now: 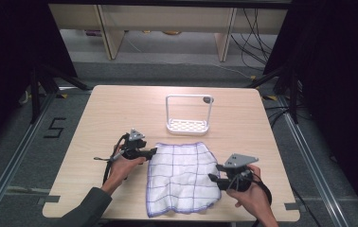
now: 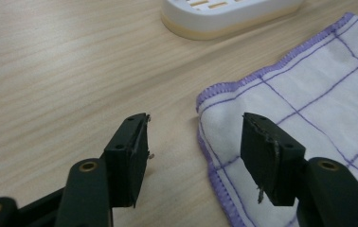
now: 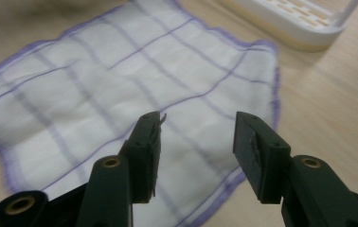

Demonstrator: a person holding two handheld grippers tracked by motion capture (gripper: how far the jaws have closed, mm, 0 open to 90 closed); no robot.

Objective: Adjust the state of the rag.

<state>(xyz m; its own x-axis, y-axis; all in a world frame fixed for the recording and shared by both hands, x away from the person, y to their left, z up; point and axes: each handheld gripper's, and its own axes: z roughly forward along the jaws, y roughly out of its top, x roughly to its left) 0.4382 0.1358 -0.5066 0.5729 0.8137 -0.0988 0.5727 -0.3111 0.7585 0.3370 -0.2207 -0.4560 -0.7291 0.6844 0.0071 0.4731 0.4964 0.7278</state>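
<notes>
A white cloth with purple grid lines and a purple hem lies spread flat on the wooden table. My left gripper is at the cloth's far left corner, jaws open, one jaw over bare wood and the other over the hem. At the cloth's right edge my right gripper stands open above the fabric, and nothing sits between its jaws. A white rack with a slotted base and a tall wire frame stands just beyond the cloth.
The table has bare wood on the left and around the rack. The rack's base lies close beyond both grippers. Dark stands and cables flank the table on the floor.
</notes>
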